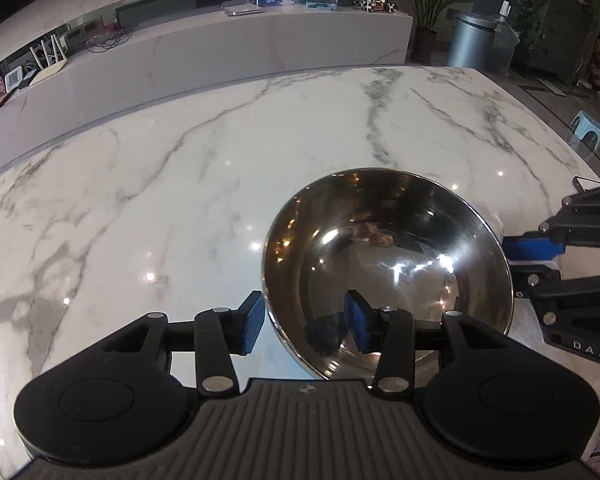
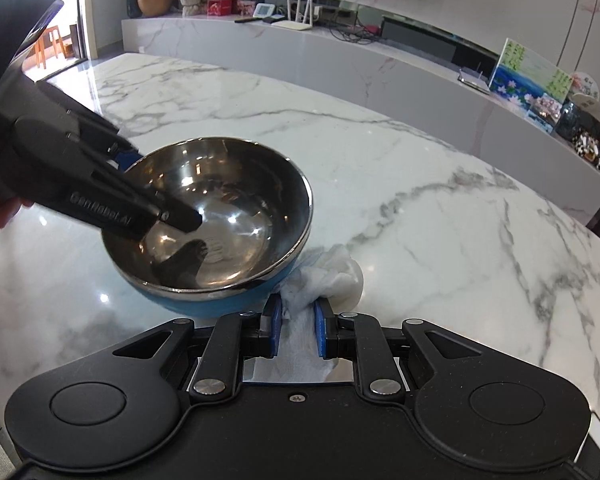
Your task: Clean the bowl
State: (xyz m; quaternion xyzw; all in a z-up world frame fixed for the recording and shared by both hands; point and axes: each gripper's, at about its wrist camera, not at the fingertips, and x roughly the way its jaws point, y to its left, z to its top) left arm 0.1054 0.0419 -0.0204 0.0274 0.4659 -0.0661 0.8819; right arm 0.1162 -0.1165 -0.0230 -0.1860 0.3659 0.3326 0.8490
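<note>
A steel bowl (image 1: 388, 264) with a blue outer shell (image 2: 220, 300) sits on the white marble table (image 1: 160, 184). My left gripper (image 1: 306, 322) is open and straddles the bowl's near rim, one pad inside the bowl and one outside. In the right wrist view the left gripper (image 2: 156, 188) reaches over the bowl's left rim. My right gripper (image 2: 296, 330) is shut on a crumpled white paper towel (image 2: 328, 276), which lies just right of the bowl at its base. The right gripper also shows at the right edge of the left wrist view (image 1: 540, 248).
The marble table (image 2: 420, 208) extends far beyond the bowl. Behind it runs a long white counter (image 1: 220, 52) with routers, cables and pictures. A metal bin (image 1: 470, 40) and a plant stand on the floor at the far right.
</note>
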